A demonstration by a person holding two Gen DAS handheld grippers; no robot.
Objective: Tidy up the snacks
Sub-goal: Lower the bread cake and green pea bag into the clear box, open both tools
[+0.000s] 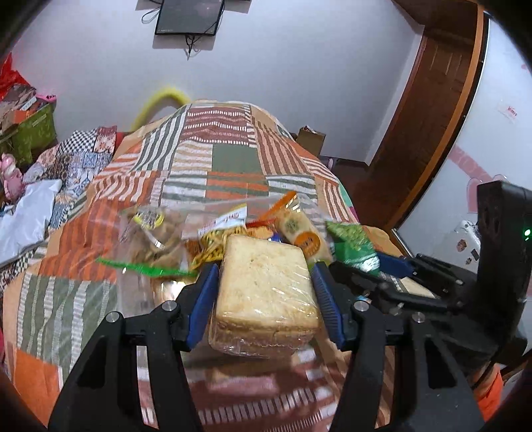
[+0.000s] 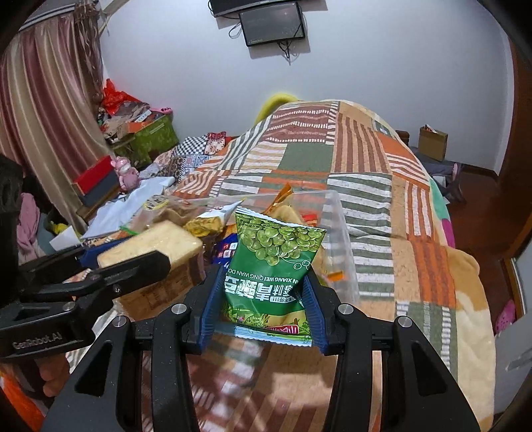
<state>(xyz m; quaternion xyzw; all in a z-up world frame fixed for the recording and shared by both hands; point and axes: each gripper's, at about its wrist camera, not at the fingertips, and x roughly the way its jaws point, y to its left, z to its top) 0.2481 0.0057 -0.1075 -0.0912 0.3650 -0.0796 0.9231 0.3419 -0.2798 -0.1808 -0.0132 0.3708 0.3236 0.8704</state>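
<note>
left claw (image 1: 264, 292) clamps wrapped bread (image 1: 266, 285) | right claw (image 2: 262, 307) clamps green pea packet (image 2: 274, 262) | its lettering shows only in right view

Bed under a patchwork quilt (image 2: 362, 159) of orange, green and striped squares. Dark screen (image 2: 272, 24) mounted on the white wall, cables dangling. Pink-striped curtain (image 2: 43, 109) far left. Pink toy figure (image 2: 125, 172) near a red box (image 2: 94, 177). Cardboard box (image 2: 432, 142) on the floor

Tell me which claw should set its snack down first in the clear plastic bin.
Probably right: its claw holds the green pea packet directly before the clear plastic bin. The left claw, gripping the wrapped bread block, sits further left.
</note>
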